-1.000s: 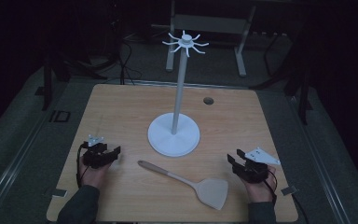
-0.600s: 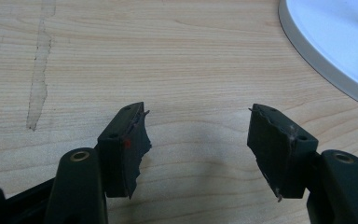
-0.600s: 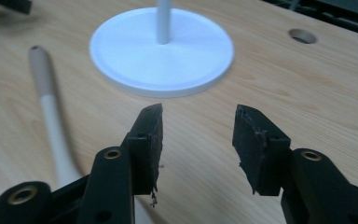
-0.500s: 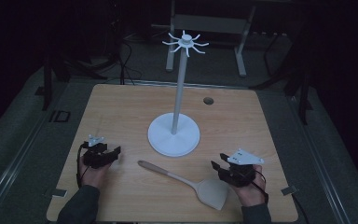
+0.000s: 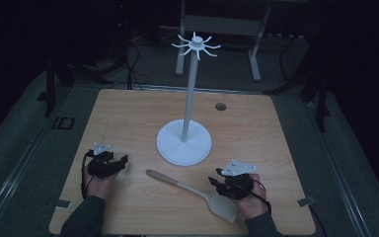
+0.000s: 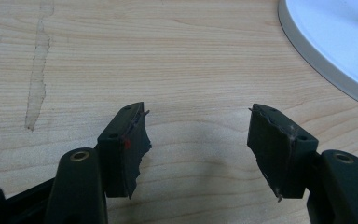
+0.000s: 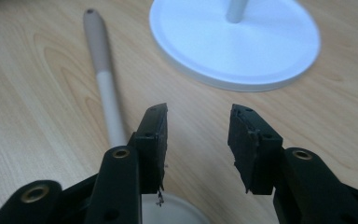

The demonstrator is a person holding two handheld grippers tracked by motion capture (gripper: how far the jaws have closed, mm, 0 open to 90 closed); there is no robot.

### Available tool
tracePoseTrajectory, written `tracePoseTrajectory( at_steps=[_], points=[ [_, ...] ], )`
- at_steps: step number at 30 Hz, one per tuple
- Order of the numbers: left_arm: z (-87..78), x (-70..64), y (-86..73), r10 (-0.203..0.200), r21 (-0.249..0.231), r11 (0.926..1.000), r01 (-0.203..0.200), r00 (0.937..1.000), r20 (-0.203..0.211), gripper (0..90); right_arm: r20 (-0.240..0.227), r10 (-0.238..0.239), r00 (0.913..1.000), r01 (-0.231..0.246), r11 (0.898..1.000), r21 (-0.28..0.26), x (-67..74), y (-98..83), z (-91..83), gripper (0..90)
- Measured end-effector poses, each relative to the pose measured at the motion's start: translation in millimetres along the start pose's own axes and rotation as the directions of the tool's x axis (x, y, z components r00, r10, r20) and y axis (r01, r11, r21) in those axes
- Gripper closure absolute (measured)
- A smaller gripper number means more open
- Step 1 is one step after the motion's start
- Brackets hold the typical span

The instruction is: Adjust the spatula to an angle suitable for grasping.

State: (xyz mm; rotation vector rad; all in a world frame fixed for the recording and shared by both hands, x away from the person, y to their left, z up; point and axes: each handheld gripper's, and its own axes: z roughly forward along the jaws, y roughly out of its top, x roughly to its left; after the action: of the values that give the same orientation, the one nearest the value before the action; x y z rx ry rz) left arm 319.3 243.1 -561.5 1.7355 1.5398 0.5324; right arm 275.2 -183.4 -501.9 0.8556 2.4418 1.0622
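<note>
Right tongs: part open, just been closing, nothing gripped, seemingly just over the spatula blade near the tabletop front edge. Left tongs: wide open, empty, over bare wood beside the stand base.

The counter is a pale wood top with rounded corners, standing on grey floor. Near its middle rests the round white base of a stand, with a thin post rising from it. A spatula lies flat in front of the base, near it but apart, its handle pointing toward the left and its blade close to the near edge. A small dark hole sits near the far edge. A faint pale streak marks the wood at the left.
</note>
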Motion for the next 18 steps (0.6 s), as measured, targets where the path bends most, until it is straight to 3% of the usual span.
tracePoseTrajectory(
  at_steps=[12,18],
  points=[
    [-0.8,0.8,0.3,-0.002,-0.002,1.0000,0.002,1.0000,0.000,37.5,-0.077,-0.056,0.9954,0.062,0.994,0.086,19.4,2.1,26.1,62.8],
    [-0.9,0.9,0.3,-0.003,-0.003,1.0000,0.003,1.0000,0.000,37.5,-0.115,-0.098,0.9885,0.112,0.986,0.127,27.5,1.0,35.6,63.8]
  ],
)
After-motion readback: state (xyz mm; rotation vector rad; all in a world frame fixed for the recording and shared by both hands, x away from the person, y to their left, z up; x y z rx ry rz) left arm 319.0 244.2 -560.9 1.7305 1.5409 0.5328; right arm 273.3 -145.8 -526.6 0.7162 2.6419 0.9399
